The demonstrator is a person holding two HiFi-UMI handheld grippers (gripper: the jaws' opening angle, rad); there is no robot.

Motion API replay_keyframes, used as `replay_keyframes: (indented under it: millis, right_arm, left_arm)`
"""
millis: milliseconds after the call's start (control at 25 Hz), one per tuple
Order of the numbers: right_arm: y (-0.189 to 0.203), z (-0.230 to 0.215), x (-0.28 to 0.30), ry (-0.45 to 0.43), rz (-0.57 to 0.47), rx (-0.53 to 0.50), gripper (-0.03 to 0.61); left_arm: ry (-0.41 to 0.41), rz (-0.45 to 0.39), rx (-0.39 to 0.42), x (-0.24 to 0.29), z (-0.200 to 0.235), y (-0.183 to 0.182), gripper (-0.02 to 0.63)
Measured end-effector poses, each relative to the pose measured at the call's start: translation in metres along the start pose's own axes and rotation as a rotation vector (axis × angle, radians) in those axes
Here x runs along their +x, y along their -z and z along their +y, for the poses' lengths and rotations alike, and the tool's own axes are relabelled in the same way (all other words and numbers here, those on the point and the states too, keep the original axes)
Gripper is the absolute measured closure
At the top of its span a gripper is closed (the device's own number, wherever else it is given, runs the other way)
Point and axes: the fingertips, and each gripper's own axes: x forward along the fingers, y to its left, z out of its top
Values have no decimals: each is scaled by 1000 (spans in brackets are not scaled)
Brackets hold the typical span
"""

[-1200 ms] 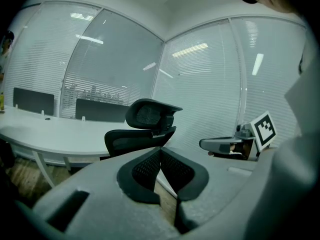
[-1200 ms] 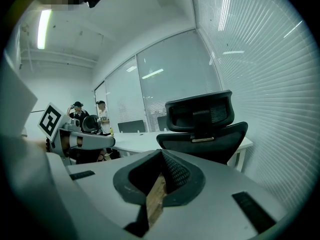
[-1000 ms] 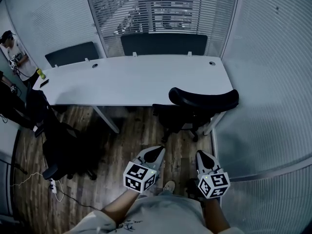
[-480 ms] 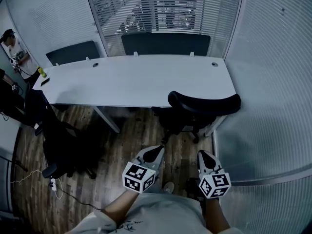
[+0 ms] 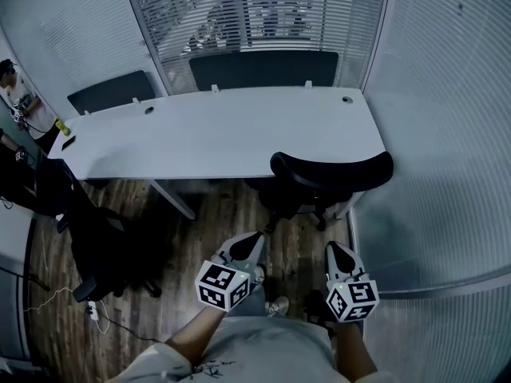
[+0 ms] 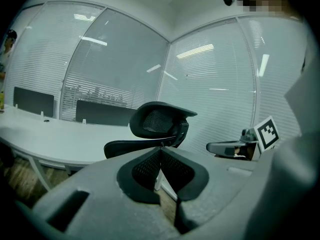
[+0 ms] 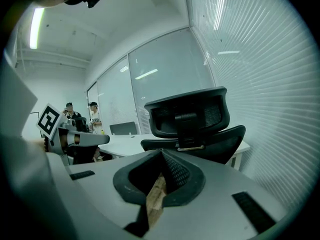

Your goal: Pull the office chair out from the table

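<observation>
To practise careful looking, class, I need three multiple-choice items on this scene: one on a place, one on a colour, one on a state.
1. Where is the office chair that stands ahead of the left claw and the right claw?
A) at the table's right end
B) on top of the table
C) tipped over on the floor

2. What colour is the top of the table?
A) red
B) white
C) black

3. How are the two claws?
A) both wide open
B) both shut on the chair
C) both shut, empty

Answers:
1 A: the chair's backrest shows at the near edge of the table's right end.
2 B: the top is plain white.
3 C: each gripper view shows the jaws together with nothing between them.
</observation>
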Motion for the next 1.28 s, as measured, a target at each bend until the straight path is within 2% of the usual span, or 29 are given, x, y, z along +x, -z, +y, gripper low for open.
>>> replay_keyframes:
  millis: [440,840,1080,1280]
  right_arm:
    - [-16,-25,30,77,-27,1,566]
    - [-33,-52,58,165,-41,9,422]
    - [-39,-60,75,177,-41,6,336]
    - [-40,-65,86,189,-36,3,314]
  left_arm:
    - [23,13,62,39,25,-21,598]
    - [65,24,86,69,45,-39,517]
    - [92,30,103,94,58,-52,470]
    - [98,47,125,118,74,-57,430]
